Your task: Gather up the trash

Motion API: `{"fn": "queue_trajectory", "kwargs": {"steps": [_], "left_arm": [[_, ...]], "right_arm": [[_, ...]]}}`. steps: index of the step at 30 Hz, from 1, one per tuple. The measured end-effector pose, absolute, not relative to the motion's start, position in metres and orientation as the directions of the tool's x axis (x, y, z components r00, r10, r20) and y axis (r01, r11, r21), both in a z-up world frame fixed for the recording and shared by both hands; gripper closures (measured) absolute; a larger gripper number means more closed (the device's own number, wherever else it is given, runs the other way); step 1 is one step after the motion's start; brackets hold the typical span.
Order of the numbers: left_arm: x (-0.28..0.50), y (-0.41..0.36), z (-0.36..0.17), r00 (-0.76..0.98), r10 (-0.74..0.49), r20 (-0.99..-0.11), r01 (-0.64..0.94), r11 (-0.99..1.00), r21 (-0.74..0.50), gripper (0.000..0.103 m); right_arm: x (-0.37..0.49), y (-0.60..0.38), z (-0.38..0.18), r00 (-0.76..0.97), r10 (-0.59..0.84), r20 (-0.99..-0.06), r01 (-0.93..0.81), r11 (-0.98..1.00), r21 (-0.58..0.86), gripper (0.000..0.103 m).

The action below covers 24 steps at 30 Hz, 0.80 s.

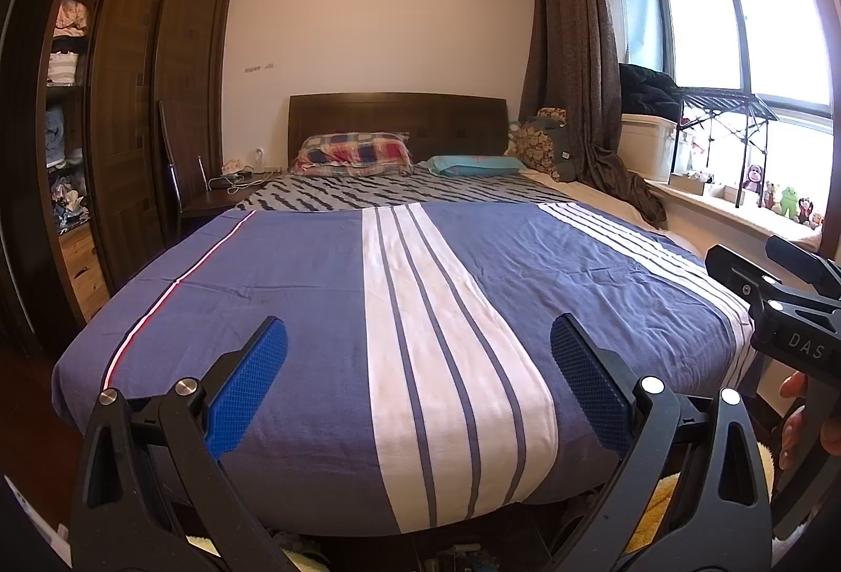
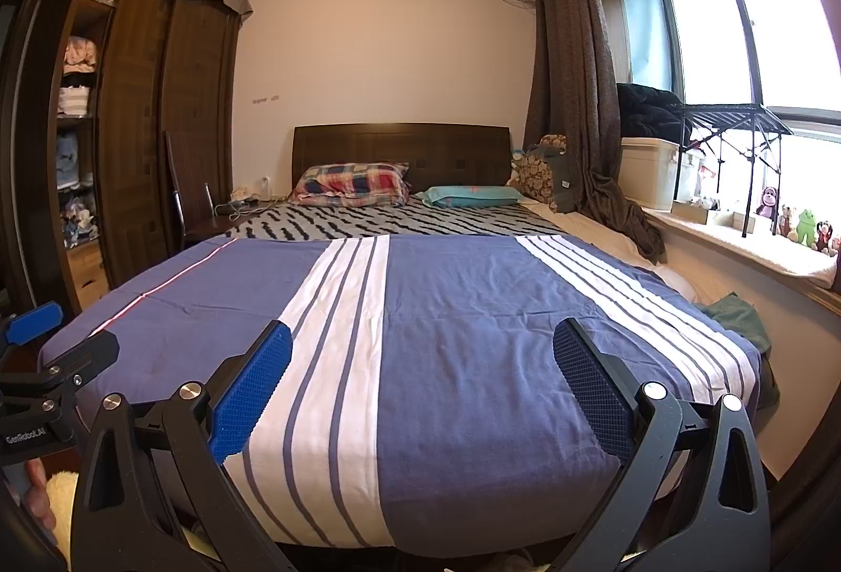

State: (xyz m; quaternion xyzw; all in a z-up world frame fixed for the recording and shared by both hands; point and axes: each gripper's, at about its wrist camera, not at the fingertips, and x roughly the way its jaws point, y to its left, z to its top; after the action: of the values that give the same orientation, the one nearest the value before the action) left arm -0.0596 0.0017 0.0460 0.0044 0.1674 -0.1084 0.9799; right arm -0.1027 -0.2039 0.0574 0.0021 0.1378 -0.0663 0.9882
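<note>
Left gripper (image 1: pixel 419 385) jaws wide apart, nothing between them; right gripper (image 2: pixel 423 388) same, wide and empty. Both held side by side at the foot of the bed, aimed along it. Straight ahead lies the blue striped quilt (image 1: pixel 315 288), flat and bare, no trash on it that I can tell. Further out two pillows (image 1: pixel 353 154) at the headboard. Trash not identifiable in either view; a bin or bag isn't visible either. Judging by this, collecting is not yet begun, everything left.
</note>
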Motion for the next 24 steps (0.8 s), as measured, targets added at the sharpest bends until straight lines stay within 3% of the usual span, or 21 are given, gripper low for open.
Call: {"fn": "queue_trajectory", "kwargs": {"steps": [24], "left_arm": [[-0.0596, 0.0016, 0.0457, 0.921, -0.211, -0.328, 0.214, 0.976, -0.028, 0.008]], "right_arm": [[-0.1037, -0.2029, 0.0579, 0.953, -0.13, -0.273, 0.132, 0.991, -0.012, 0.003]]}}
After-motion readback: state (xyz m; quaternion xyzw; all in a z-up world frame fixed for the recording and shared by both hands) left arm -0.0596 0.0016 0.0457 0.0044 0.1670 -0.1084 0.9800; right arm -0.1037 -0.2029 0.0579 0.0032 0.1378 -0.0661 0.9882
